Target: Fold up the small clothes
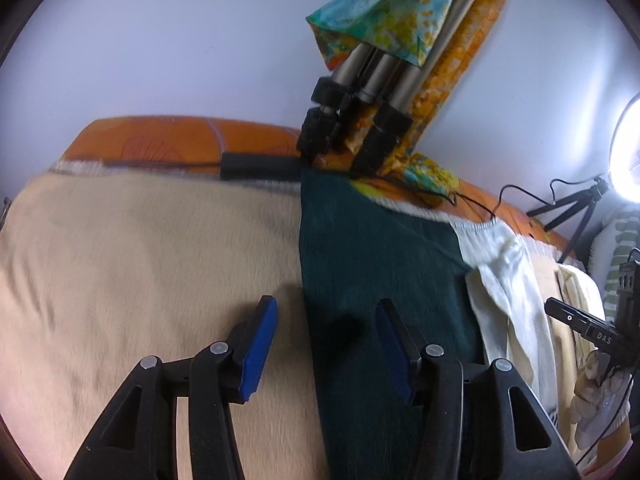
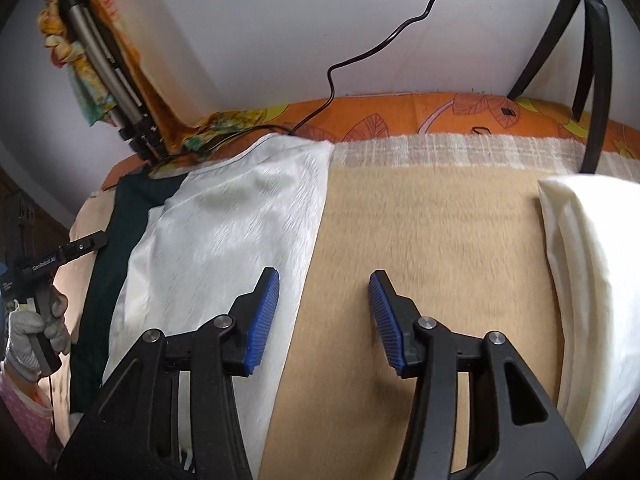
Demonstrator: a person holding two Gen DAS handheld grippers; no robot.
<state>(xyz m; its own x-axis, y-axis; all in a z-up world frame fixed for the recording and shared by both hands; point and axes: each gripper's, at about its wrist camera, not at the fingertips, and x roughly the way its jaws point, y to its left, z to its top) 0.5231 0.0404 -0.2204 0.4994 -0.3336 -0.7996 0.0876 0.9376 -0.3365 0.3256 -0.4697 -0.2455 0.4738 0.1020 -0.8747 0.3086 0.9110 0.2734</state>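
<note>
Through my left wrist camera, my left gripper (image 1: 326, 344) hangs over the bed with its blue pads apart and nothing between them. The left pad sits above the tan blanket (image 1: 140, 260), the right pad above the dark green garment (image 1: 372, 248), whose straight left edge runs between my fingers. The green garment lies flat on the blanket, reaching back to a folded tripod (image 1: 360, 120) that leans against the wall, draped in a colourful patterned cloth (image 1: 384, 28). To the right of the green piece, a white garment (image 1: 508, 280) partly overlaps it. At the far right edge I see my right gripper (image 1: 580, 320) in a gloved hand (image 1: 600, 396), and a bright ring lamp (image 1: 628, 152) on a small stand.

Through my right wrist camera, my right gripper (image 2: 324, 320) is also parted and empty. Its left pad hovers over the right edge of the white garment (image 2: 224, 232), its right pad over bare blanket (image 2: 432, 232). The green garment (image 2: 120, 220) shows as a dark strip beyond the white one's left side. Another cream-white cloth (image 2: 592, 248) lies well apart on the right. My left gripper (image 2: 72, 250), held by a gloved hand (image 2: 28, 336), is at the left edge; I cannot tell its opening from here. A black cable (image 2: 360, 52) trails down the wall to the orange sheet (image 2: 440, 116).
</note>
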